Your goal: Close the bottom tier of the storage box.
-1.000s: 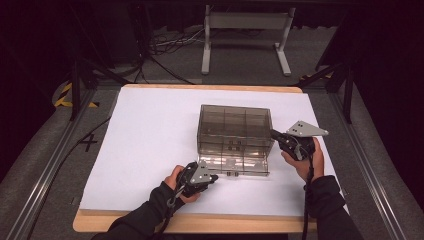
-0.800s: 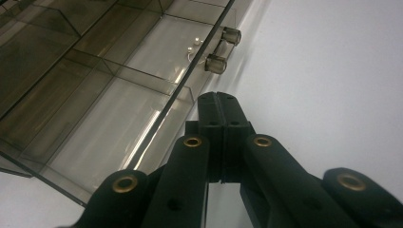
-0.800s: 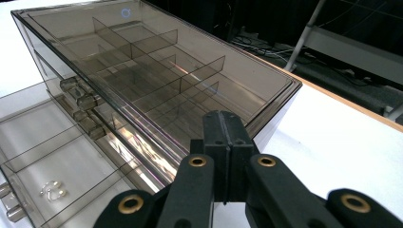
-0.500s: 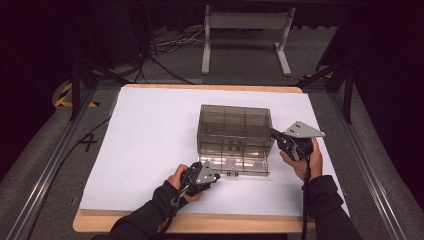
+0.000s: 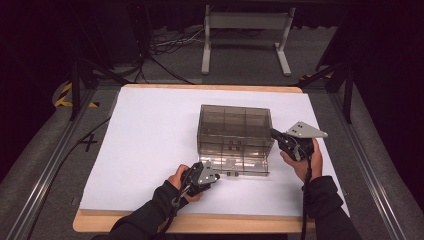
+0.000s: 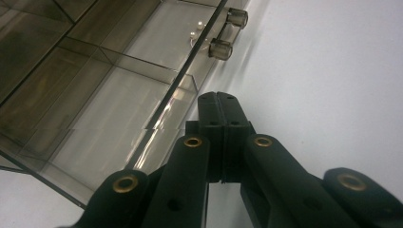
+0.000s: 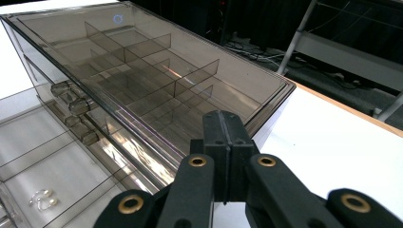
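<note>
The smoky clear-plastic drawer organizer (image 5: 234, 132) sits mid-table on the white sheet (image 5: 150, 130), its bottom drawer (image 5: 242, 165) pulled out with small earrings (image 7: 42, 199) inside. The left claw (image 5: 216, 177) at the drawer's front and the right claw (image 5: 274, 134) against the organizer's right side are both pressed shut, holding nothing. A hard shove could, I'd judge, skid the slick, light box or jam the drawer askew.

Black sleeves are worn on both forearms. The left gripper (image 5: 206, 176) and right gripper (image 5: 287, 142) are black, brass-ringed holes being noted at the link pivots. Grey three-cornered plates are fitted on top; black cables are trailed toward six o'clock.
</note>
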`<action>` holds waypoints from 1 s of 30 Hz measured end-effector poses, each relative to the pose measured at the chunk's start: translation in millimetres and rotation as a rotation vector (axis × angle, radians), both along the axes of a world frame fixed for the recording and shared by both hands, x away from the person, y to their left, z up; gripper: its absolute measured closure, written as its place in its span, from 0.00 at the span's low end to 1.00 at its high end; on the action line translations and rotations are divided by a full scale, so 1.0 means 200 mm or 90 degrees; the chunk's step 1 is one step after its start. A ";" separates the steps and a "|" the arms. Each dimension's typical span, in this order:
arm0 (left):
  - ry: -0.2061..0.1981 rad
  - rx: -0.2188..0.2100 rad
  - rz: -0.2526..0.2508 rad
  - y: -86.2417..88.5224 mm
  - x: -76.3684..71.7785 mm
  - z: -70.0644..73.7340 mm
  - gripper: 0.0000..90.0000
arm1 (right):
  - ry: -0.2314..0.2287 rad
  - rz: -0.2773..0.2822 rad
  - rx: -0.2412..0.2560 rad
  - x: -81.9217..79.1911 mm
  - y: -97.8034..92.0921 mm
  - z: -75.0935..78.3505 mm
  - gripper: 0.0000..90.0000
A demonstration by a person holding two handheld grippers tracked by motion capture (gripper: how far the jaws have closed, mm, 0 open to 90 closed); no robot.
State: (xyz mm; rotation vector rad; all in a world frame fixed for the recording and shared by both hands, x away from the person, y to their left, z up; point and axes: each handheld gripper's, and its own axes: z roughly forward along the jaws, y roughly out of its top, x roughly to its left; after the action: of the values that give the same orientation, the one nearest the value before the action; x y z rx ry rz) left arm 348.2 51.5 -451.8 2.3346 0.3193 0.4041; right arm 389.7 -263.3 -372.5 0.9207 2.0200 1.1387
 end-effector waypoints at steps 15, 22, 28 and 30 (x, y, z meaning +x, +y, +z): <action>0.001 0.000 -0.001 -0.04 0.03 0.00 1.00 | 0.000 0.001 -0.001 -0.01 0.00 0.00 1.00; -0.001 0.003 0.001 -0.06 0.04 0.00 1.00 | 0.006 0.002 -0.002 -0.02 0.00 0.00 1.00; -0.004 0.007 0.000 -0.09 0.06 0.00 1.00 | 0.007 0.005 0.000 -0.02 0.00 0.00 1.00; -0.004 0.009 0.000 -0.10 0.06 0.00 1.00 | 0.007 0.004 0.001 -0.03 0.00 0.00 1.00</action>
State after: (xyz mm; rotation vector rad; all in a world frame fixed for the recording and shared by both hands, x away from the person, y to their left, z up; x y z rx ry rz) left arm 360.6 31.3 -451.7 2.3459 0.3138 0.4148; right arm 384.6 -263.3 -371.7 0.9242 2.0323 1.1420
